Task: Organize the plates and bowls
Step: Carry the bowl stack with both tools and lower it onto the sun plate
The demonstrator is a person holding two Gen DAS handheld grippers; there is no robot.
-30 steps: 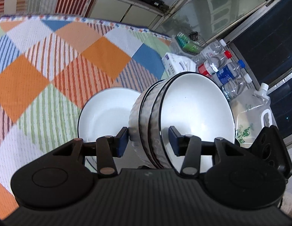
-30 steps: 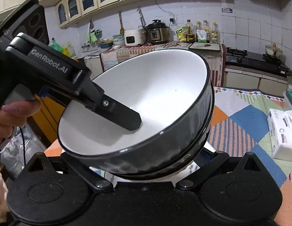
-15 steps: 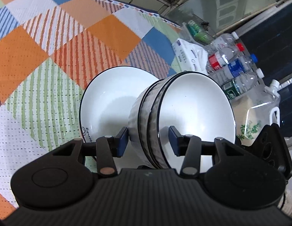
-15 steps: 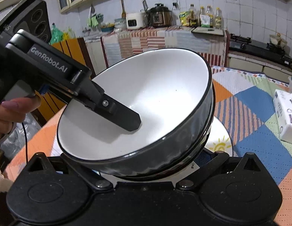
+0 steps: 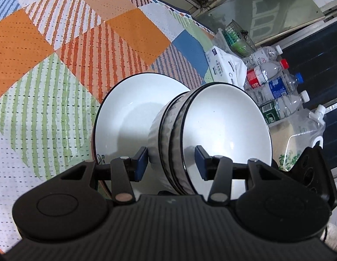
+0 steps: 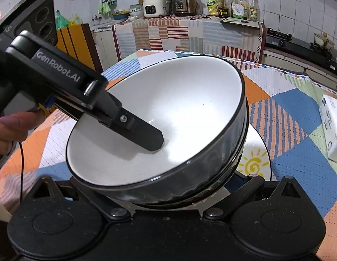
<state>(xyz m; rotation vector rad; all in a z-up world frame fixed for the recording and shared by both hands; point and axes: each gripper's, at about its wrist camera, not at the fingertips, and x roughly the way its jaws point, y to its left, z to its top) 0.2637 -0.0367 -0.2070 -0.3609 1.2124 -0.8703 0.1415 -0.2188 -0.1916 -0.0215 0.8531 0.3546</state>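
The left tongs (image 5: 171, 163) clamp the wall of a stack of nested bowls (image 5: 225, 128): one blue-padded finger presses the ribbed grey outside and the other sits inside the white hollow of the top bowl. At least two black-rimmed bowls sit one inside the other, tipped on their side in the left wrist view. The right wrist view shows the same stack (image 6: 168, 134) from the other side, with the left tongs' black finger (image 6: 144, 133) reaching down into the top bowl, which holds nothing else.

Under the stack lies a white plate (image 5: 127, 117) with a thin black rim, resting on the patchwork cloth of the tabletop (image 5: 59, 61). In the right wrist view a yellow sun drawing shows on the plate (image 6: 255, 158). Whether the bottom bowl touches the plate I cannot tell.

The right tongs (image 6: 168, 202) sit under the near rim of the bowls, their fingertips hidden by the stack, so their grip cannot be judged.

At the tabletop's far edge lie a tissue pack (image 5: 225, 65) and, just beside it, several plastic bottles (image 5: 270, 80) and a clear spouted pouch (image 5: 307, 130).
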